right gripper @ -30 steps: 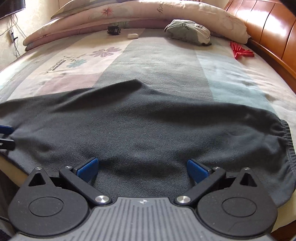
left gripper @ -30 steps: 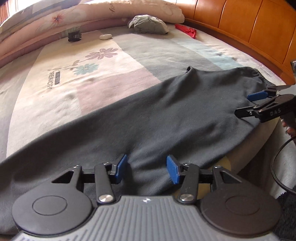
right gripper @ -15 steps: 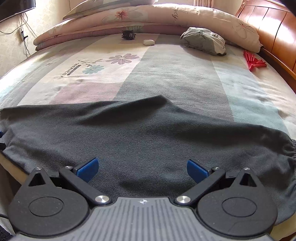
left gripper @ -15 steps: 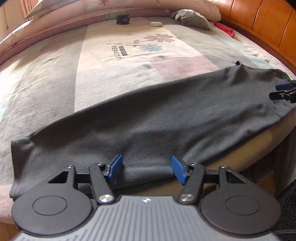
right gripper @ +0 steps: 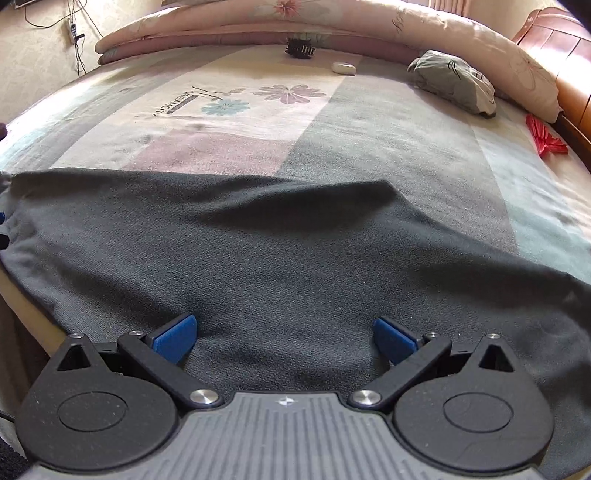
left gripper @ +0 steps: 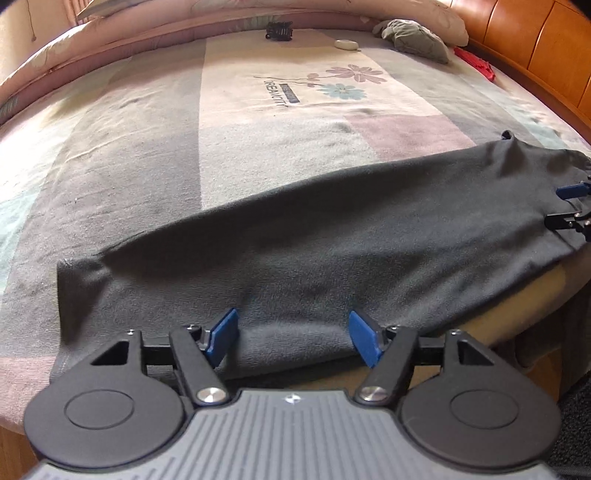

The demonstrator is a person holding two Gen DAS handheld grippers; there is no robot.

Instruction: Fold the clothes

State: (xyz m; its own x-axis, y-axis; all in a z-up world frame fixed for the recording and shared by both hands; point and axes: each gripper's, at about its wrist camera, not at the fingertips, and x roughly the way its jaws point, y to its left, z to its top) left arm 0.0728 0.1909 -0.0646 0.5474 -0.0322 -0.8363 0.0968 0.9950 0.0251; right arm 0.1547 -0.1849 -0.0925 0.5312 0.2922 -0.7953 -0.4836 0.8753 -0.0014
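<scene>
A bed with a patchwork flowered bedspread (left gripper: 258, 155) is filling both views, a wooden headboard (left gripper: 524, 33) curving away at 2 o'clock and rolled quilts (right gripper: 295, 22) lying at 12. Dark grey trousers (left gripper: 332, 236), folded lengthwise, are lying along the near edge of the bed, slightly overhanging it. The left tongs (left gripper: 291, 338) have just been opening and are standing wide over the cuff-end cloth, pads not pressing on it. The right tongs (right gripper: 284, 338) are gaping wide above the waistband end, nothing gripped. The fabric looks soft, light and limp, likely to sag and crease when lifted, so pinching the doubled edge near each end probably suits best. A grey pouch (right gripper: 454, 86) and a red fan (right gripper: 546, 138) are sitting well apart at 1 o'clock.
</scene>
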